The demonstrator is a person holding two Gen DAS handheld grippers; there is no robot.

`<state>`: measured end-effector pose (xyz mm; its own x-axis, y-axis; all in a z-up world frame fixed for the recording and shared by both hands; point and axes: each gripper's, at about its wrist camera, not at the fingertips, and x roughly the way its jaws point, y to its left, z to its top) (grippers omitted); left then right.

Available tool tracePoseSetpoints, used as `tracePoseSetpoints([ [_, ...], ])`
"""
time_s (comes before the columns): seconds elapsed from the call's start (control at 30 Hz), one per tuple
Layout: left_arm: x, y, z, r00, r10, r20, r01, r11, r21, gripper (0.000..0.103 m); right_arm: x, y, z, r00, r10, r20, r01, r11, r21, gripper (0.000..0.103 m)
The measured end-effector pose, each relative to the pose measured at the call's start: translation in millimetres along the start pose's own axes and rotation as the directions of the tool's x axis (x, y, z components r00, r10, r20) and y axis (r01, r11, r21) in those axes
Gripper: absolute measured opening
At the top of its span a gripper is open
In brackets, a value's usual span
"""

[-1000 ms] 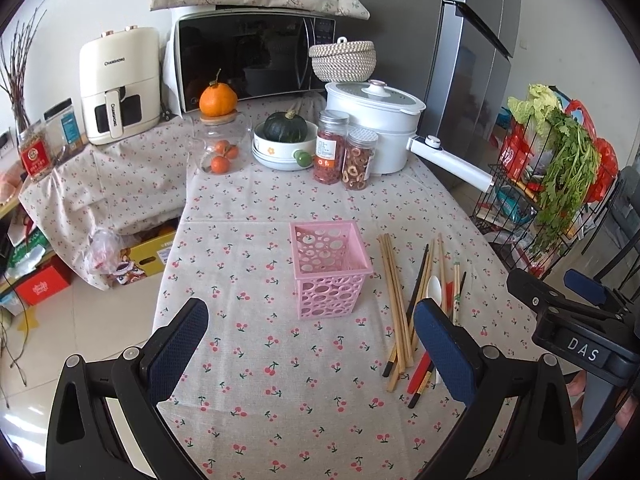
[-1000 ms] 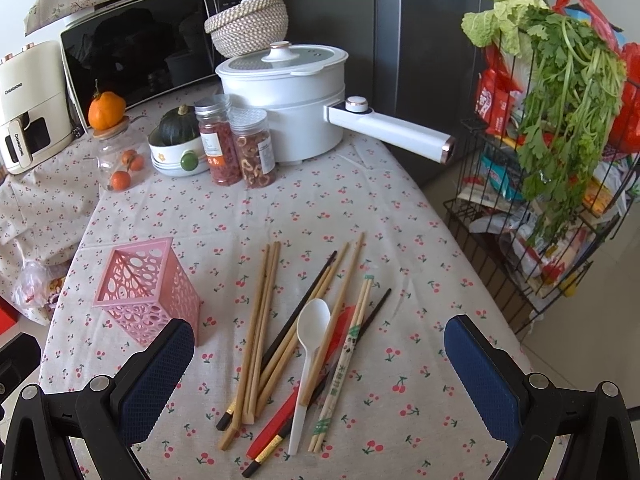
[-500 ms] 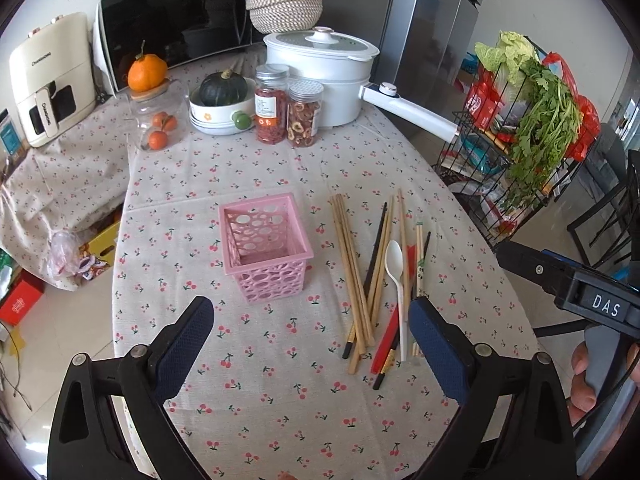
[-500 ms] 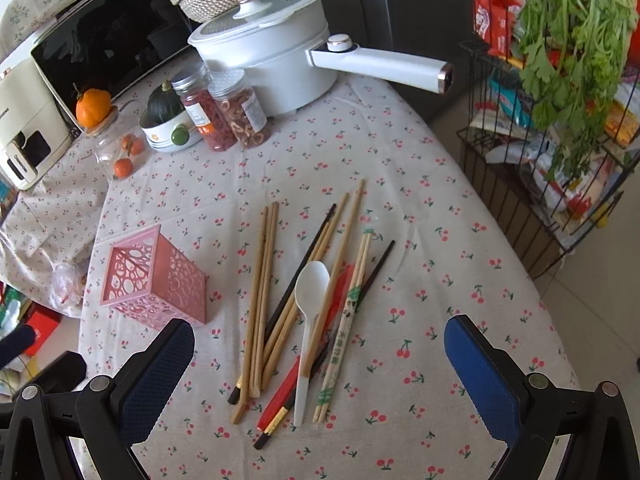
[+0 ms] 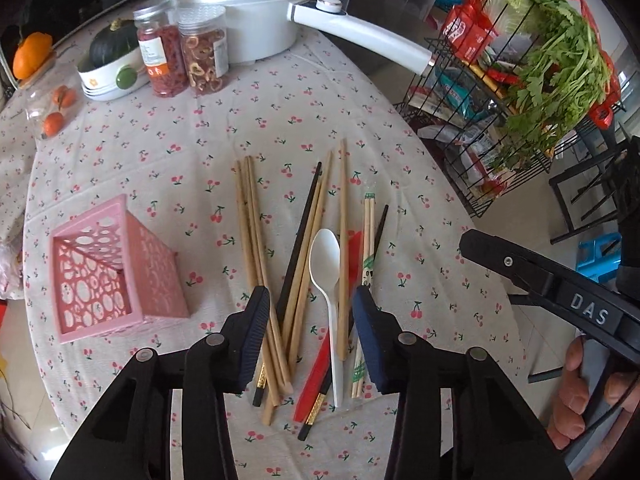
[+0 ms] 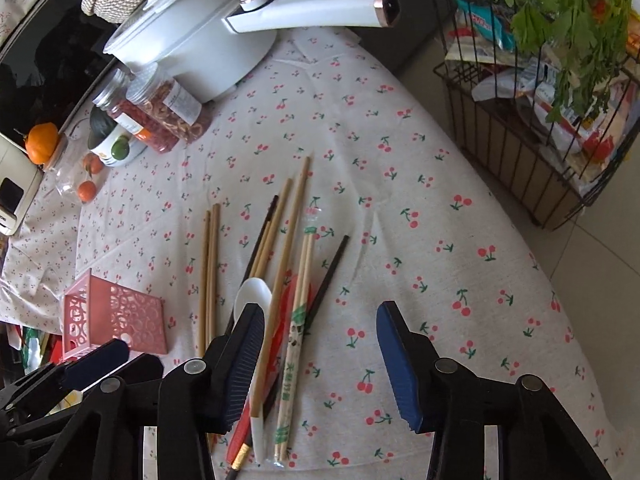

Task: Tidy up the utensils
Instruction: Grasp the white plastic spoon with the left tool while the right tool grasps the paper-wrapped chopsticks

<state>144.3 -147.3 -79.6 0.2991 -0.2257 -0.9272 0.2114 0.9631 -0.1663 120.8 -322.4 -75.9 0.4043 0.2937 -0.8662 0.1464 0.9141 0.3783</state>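
A pile of wooden, black and red chopsticks (image 5: pixel 296 264) and a white plastic spoon (image 5: pixel 326 256) lies on the cherry-print tablecloth (image 5: pixel 400 200). A pink perforated basket (image 5: pixel 108 268) stands left of the pile. My left gripper (image 5: pixel 314 332) is partly open just above the pile's near ends, straddling several chopsticks and the spoon handle without gripping. My right gripper (image 6: pixel 320 364) is open over the near ends of the pile (image 6: pixel 296 320); the spoon (image 6: pixel 252 300) lies by its left finger. The basket also shows in the right wrist view (image 6: pixel 116 312).
At the table's back stand a white pot with a long handle (image 5: pixel 360 36), two jars (image 5: pixel 184 56), a bowl with a squash (image 5: pixel 108 68) and oranges (image 5: pixel 56 120). A wire rack with greens (image 5: pixel 520 80) stands right of the table edge.
Both grippers have moved forward and down over the utensil pile. Both have narrowed their opening, the left more than the right.
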Motion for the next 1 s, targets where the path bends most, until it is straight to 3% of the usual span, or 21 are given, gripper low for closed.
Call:
tracePoseSetpoints([
  [0.27, 68, -9, 23, 0.996, 0.05, -0.073, -0.046, 0.997, 0.061, 0.03, 23, -27, 2, 0.996, -0.051, -0.067, 0.05, 0.999, -0.013, 0.052],
  [0.4, 84, -8, 30, 0.99, 0.113, -0.082, -0.106, 0.991, 0.084, 0.026, 29, -33, 3, 0.994, -0.054, -0.092, 0.054, 0.999, -0.002, 0.052],
  [0.53, 92, -2, 32, 0.992, 0.086, -0.093, -0.078, 0.994, 0.083, 0.01, 31, -34, 3, 0.993, -0.061, -0.104, 0.062, 0.998, 0.005, 0.052],
  [0.57, 90, -4, 32, 0.993, 0.082, -0.087, -0.074, 0.993, 0.092, 0.002, 32, -34, 3, 0.992, -0.061, -0.106, 0.062, 0.998, 0.008, 0.052],
  [0.8, 40, -8, 19, 0.997, 0.066, 0.033, -0.07, 0.988, 0.141, 0.001, 37, -38, 5, 0.99, -0.073, -0.117, 0.078, 0.996, 0.036, 0.054],
  [1.0, -33, 3, -1, 0.976, 0.053, 0.213, -0.087, 0.984, 0.154, 0.001, 39, -27, 6, 0.993, -0.055, -0.107, 0.058, 0.998, 0.02, 0.054],
])
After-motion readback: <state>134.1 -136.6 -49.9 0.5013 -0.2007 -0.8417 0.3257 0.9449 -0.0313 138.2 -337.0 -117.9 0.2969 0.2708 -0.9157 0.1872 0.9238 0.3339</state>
